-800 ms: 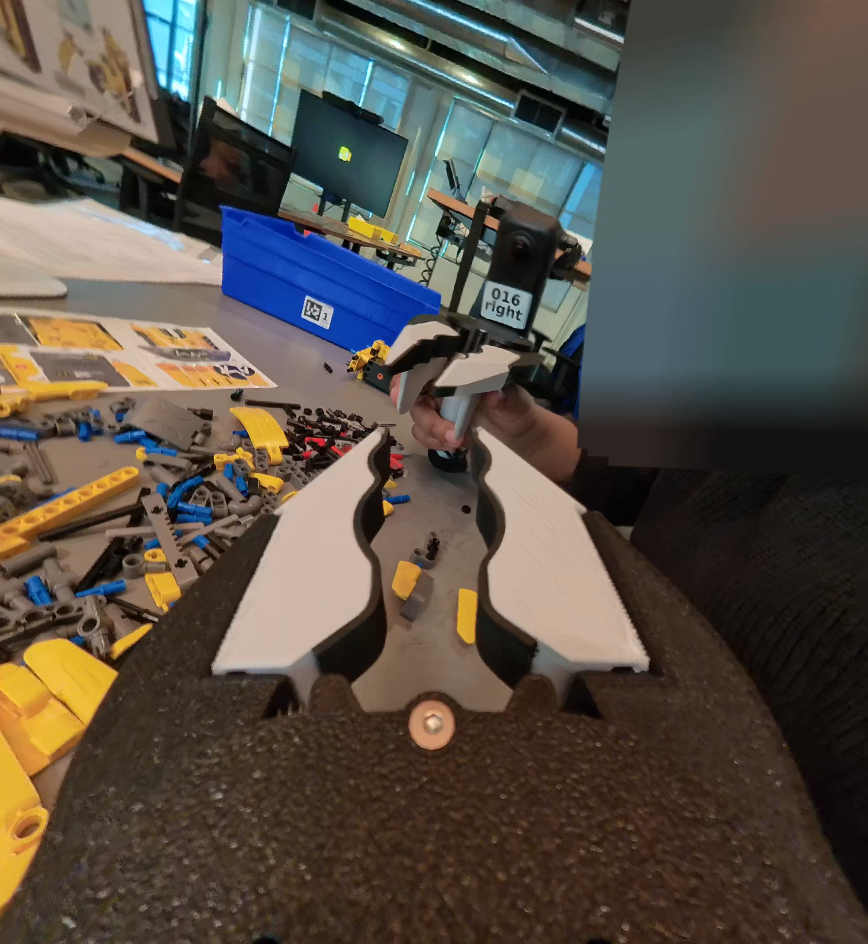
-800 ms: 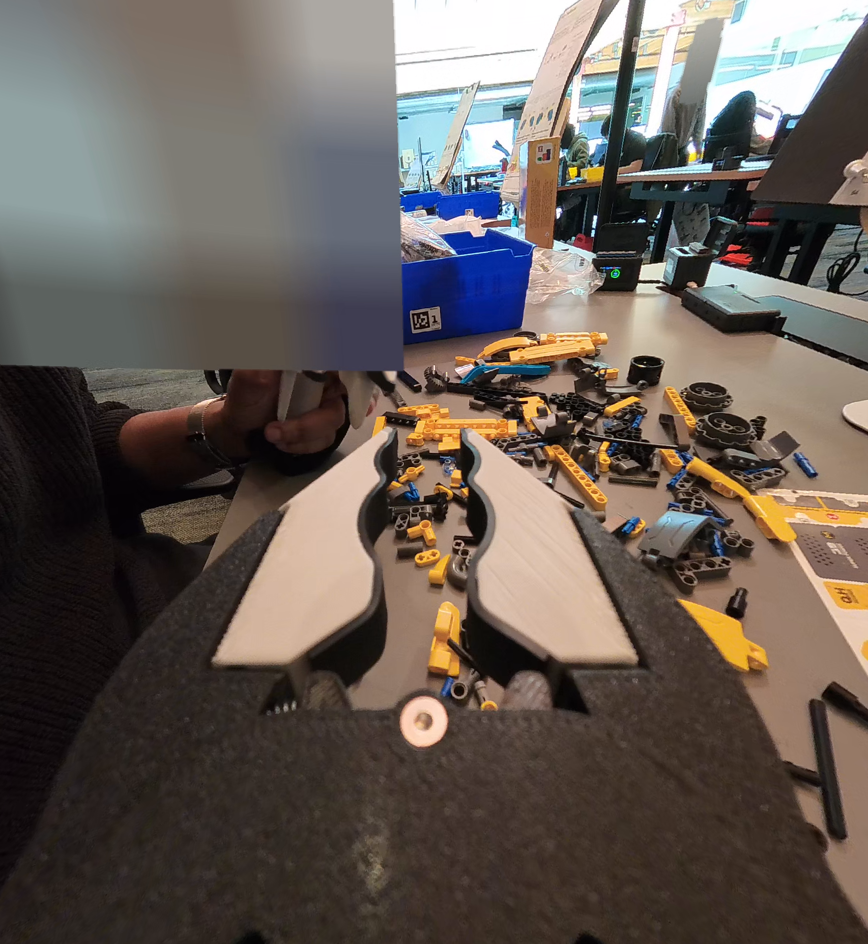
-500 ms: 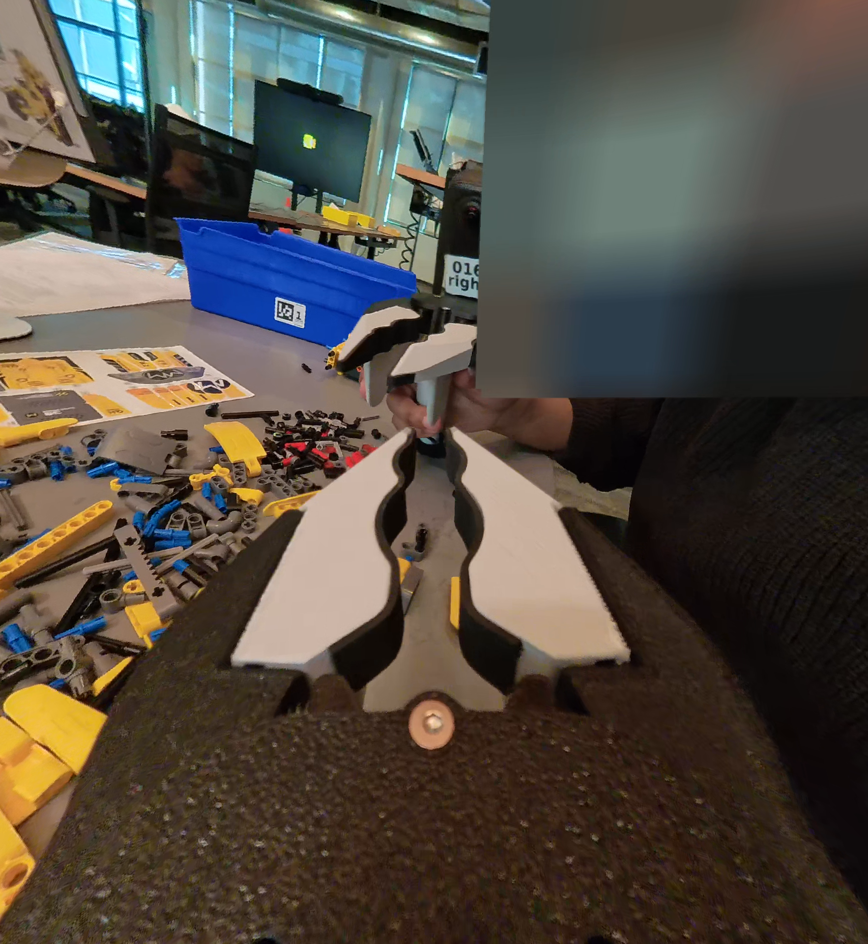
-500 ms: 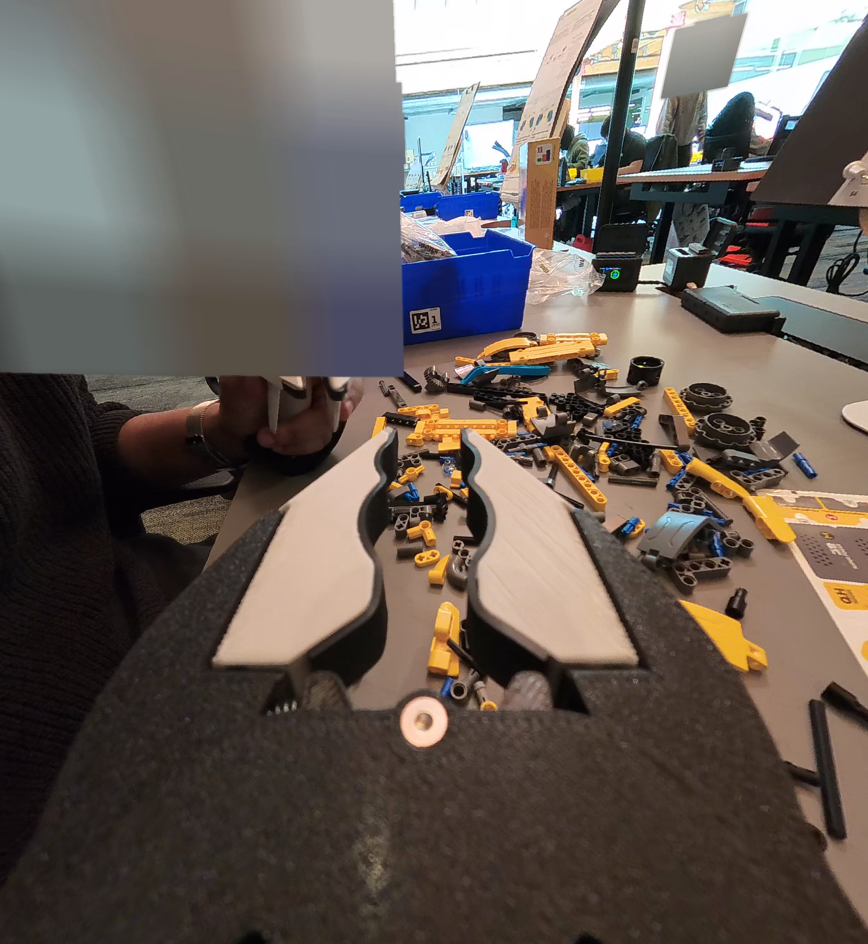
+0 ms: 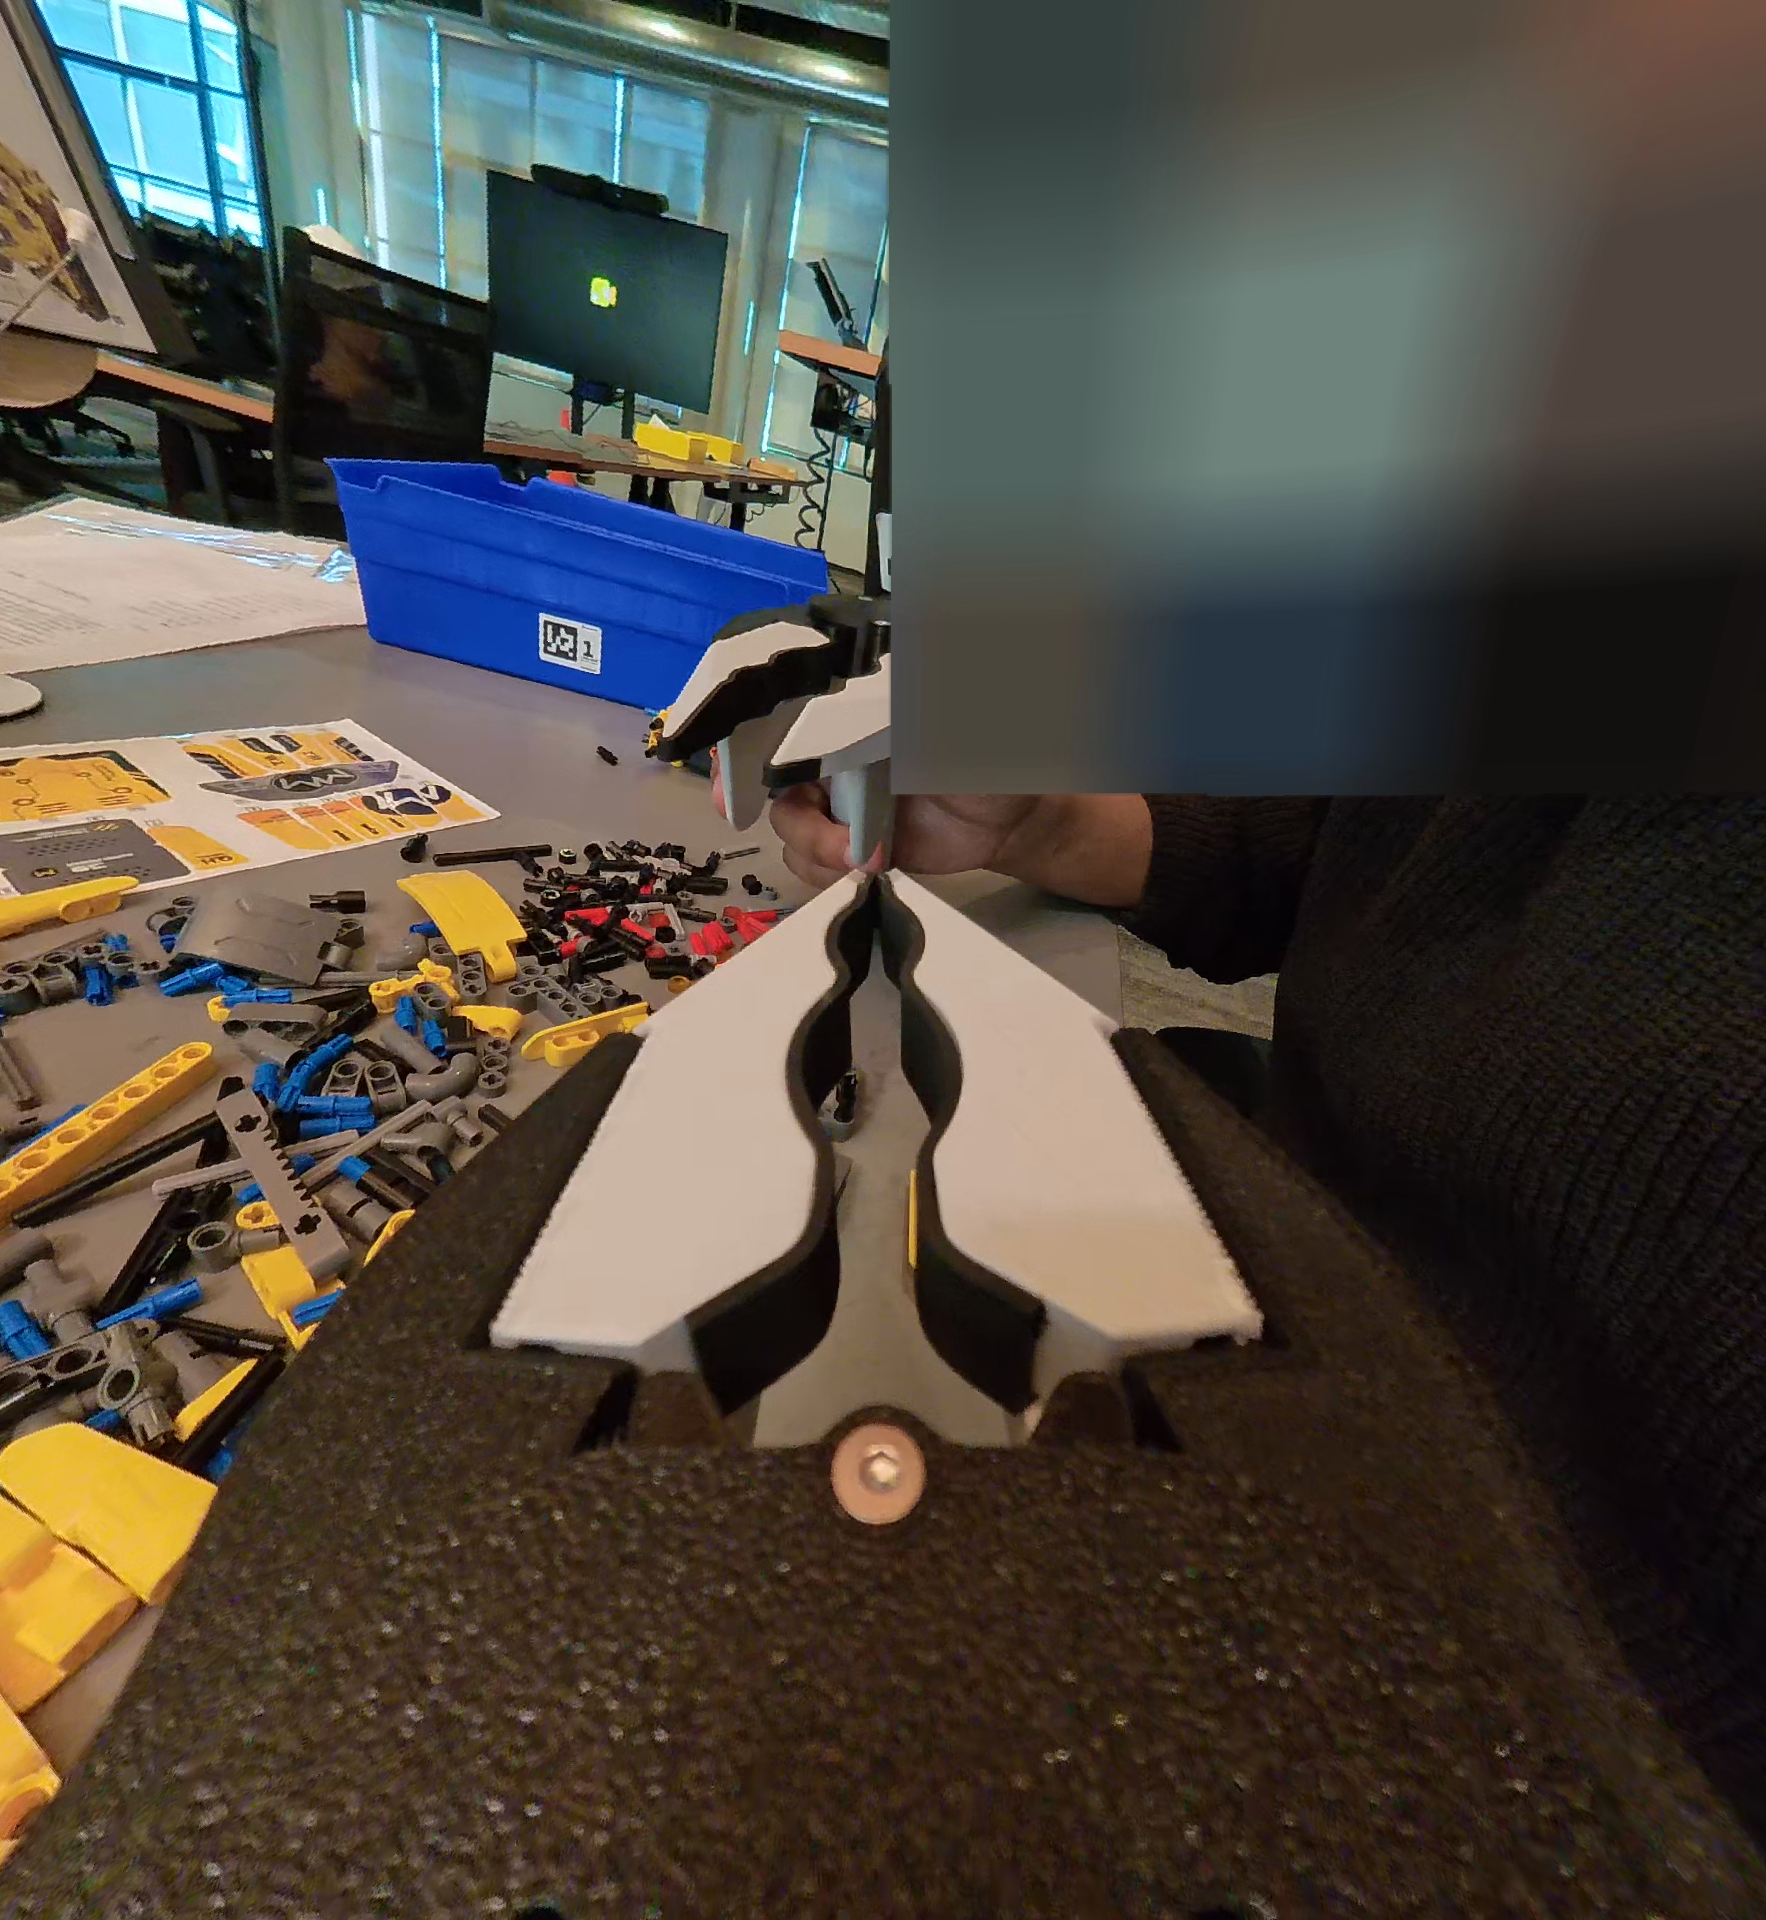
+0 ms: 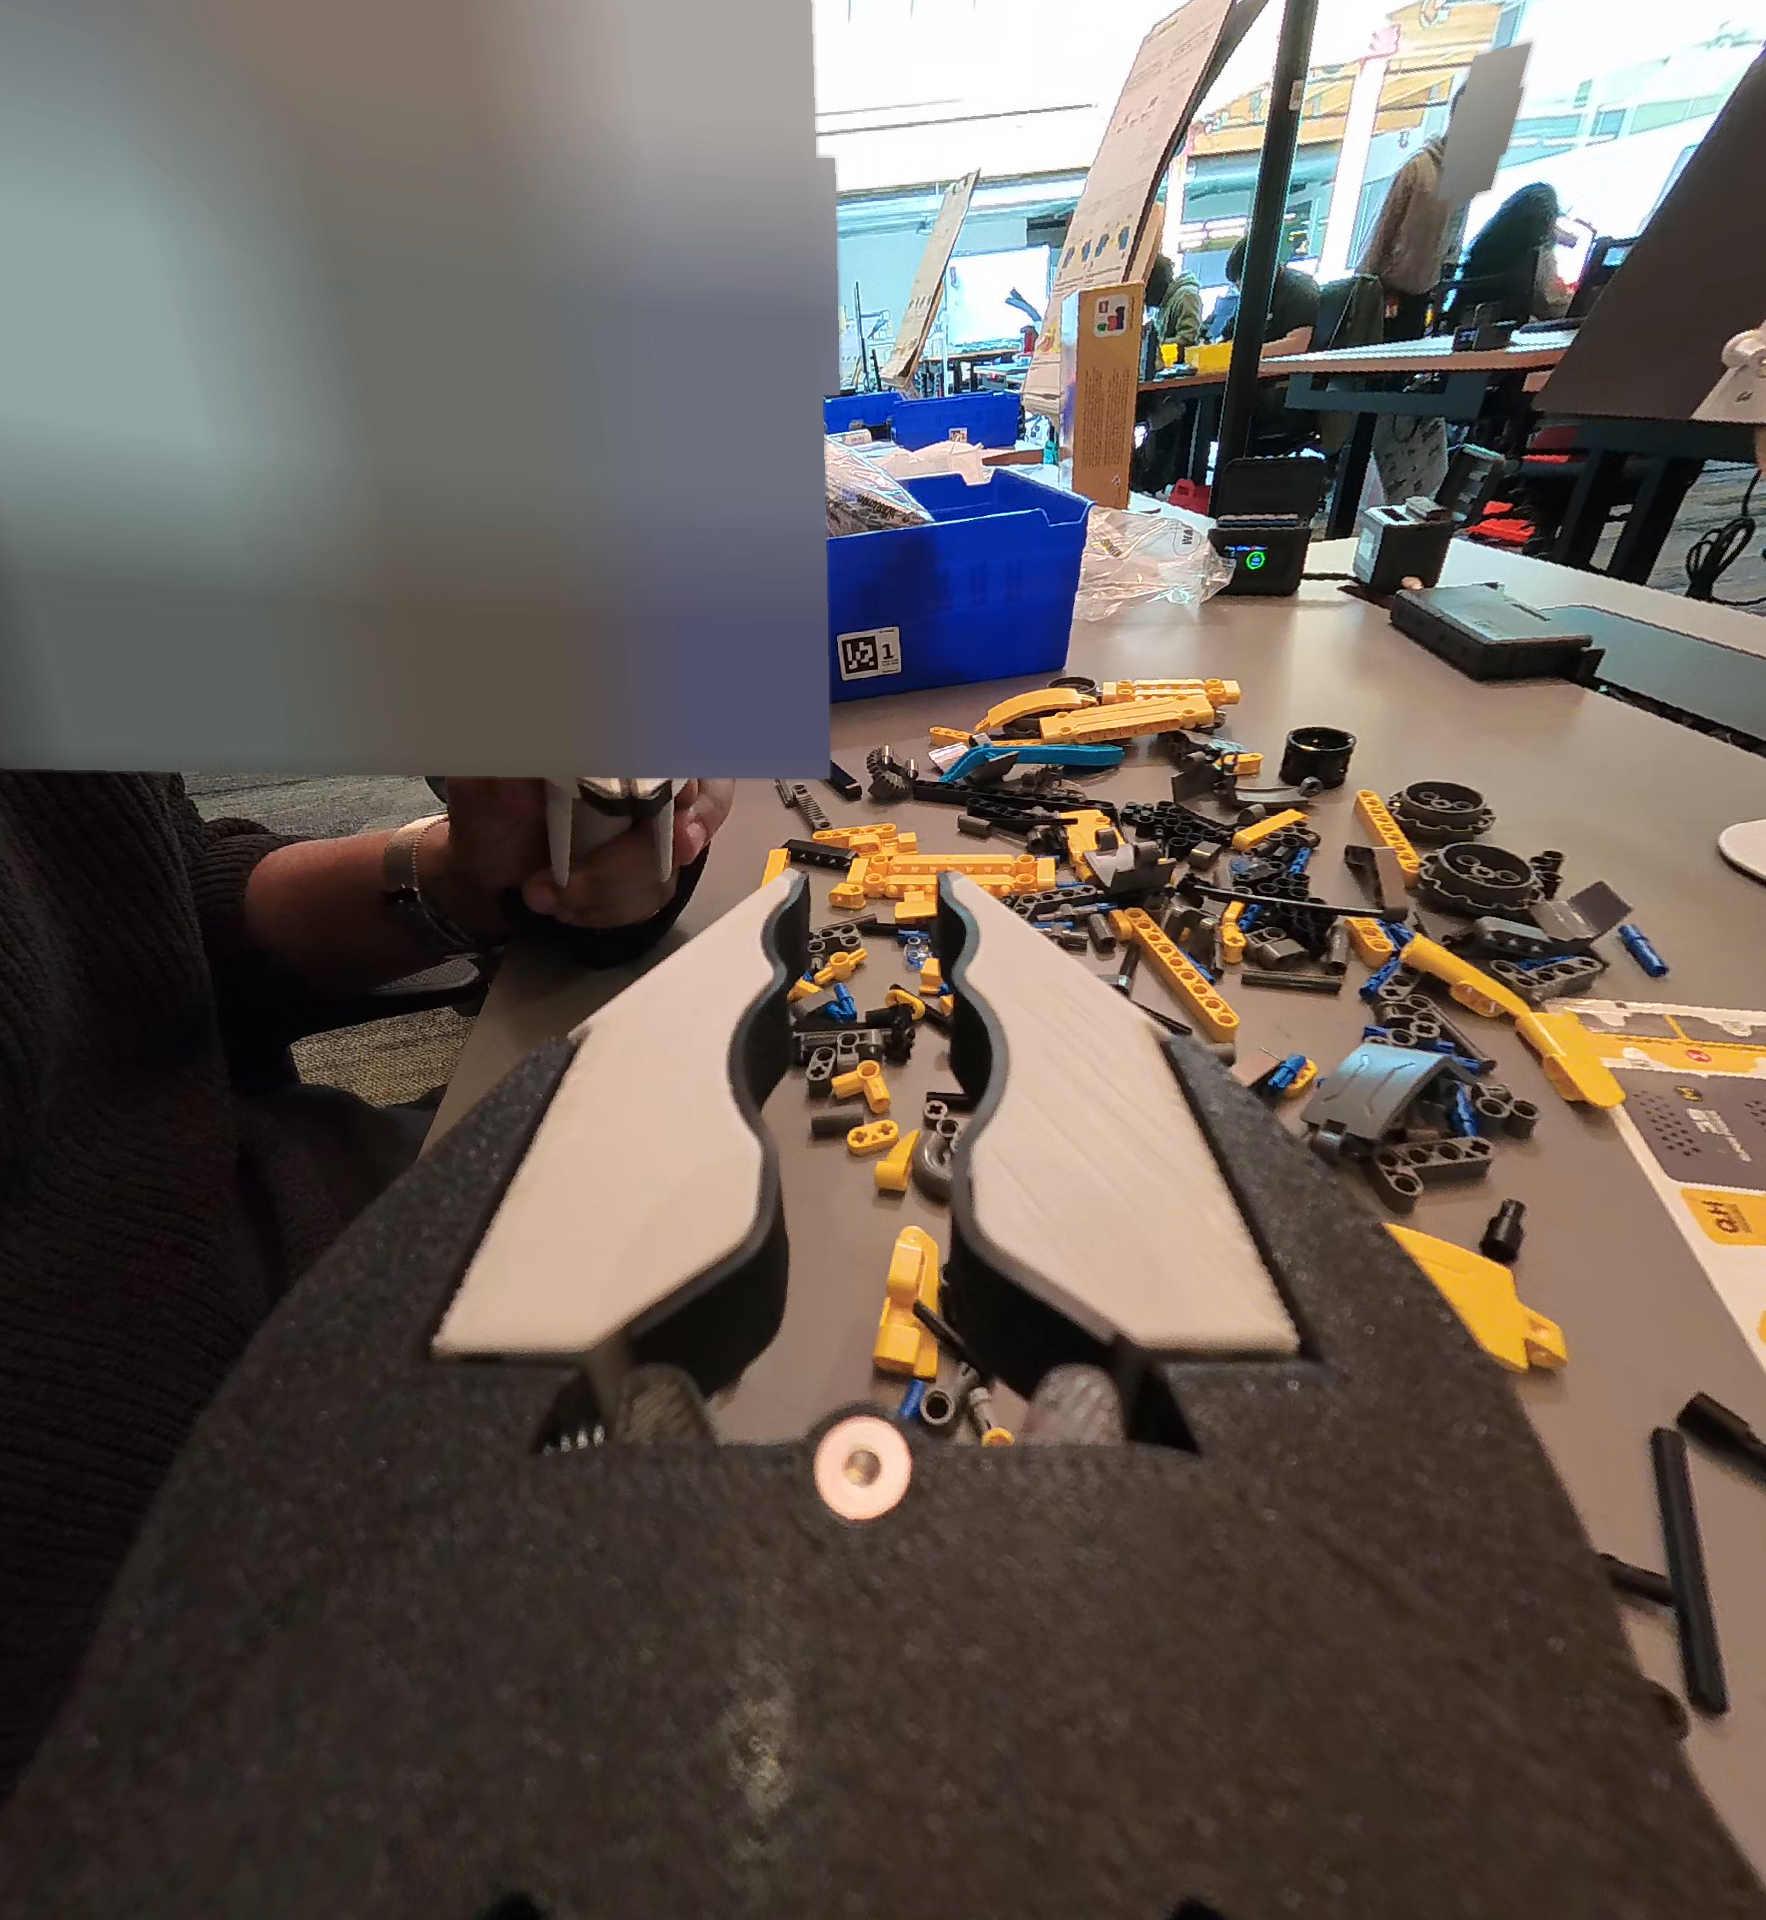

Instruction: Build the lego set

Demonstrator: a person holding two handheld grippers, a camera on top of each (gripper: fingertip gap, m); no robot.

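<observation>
Where the grey table [image 5: 505, 717] comes nearest the left wrist camera, the left gripper [image 5: 874, 883] hangs above it with its white fingers [image 5: 713, 1122] pressed together at the tips and nothing pinched between them; a small dark peg [image 5: 846, 1091] and a sliver of a yellow piece [image 5: 911, 1205] lie on the table below, seen through the wavy gap farther back. To its left a heap of building-toy pieces [image 5: 266, 1091], yellow, blue, grey, black and red, is scattered toward the left edge of the table. Just past the closed tips a hand [image 5: 962, 831] grips the handle of the right gripper [image 5: 765, 758], seen from outside, at the near edge of the table. Beyond the heap lies a printed sticker sheet [image 5: 183, 800], and farther still stands a blue bin [image 5: 567, 582] with a white tag on its side.

In the right wrist view, the right gripper [image 6: 874, 899] has its fingers [image 6: 1087, 1143] spread, holding nothing, above small yellow and grey pieces [image 6: 868, 1122]; a yellow piece [image 6: 908, 1309] lies between the finger roots. The other hand [image 6: 588, 862] holds the left gripper's handle off the near edge of the table. Farther out sit long yellow beams [image 6: 1097, 712] and black wheels [image 6: 1450, 831], then the blue bin [image 6: 962, 592] near the far edge.
</observation>
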